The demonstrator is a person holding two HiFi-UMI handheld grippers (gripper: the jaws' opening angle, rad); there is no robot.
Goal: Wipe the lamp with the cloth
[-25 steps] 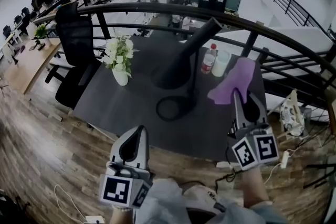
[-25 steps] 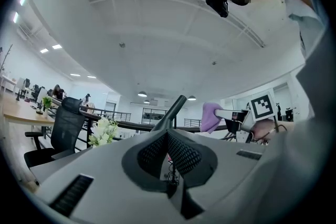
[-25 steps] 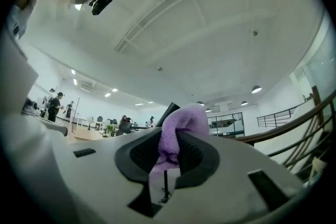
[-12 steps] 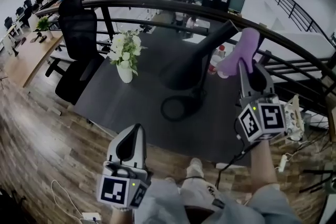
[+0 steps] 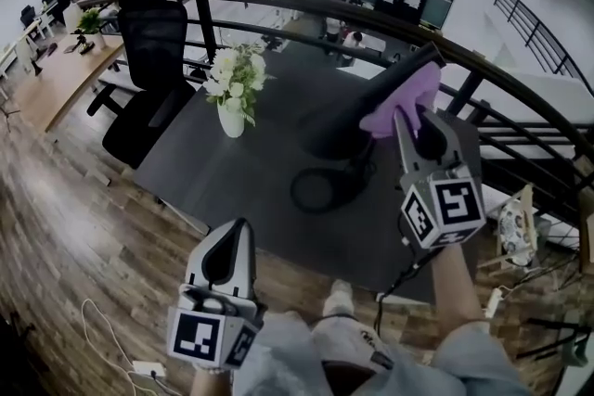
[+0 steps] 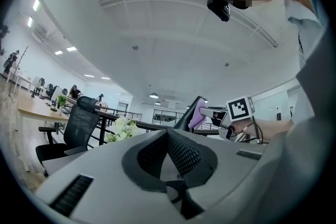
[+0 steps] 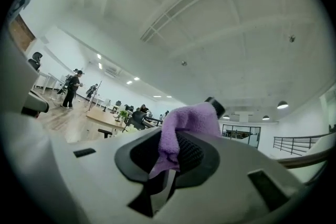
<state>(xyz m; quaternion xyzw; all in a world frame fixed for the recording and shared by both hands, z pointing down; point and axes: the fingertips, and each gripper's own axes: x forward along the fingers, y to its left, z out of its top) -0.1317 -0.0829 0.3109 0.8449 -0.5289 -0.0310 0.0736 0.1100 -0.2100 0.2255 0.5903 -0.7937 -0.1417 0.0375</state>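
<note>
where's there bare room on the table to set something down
Bare: the table's near-left stretch, between the flower vase, the lamp's ring base and the near edge; also the strip behind the vase. Crowded: the right side, where the right claw holds the purple cloth at the lamp head.

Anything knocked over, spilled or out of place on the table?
Nothing stands out. The vase of flowers stands upright, the lamp sits on its base, and the cloth is pinched in the right tongs at the lamp's top end.
</note>
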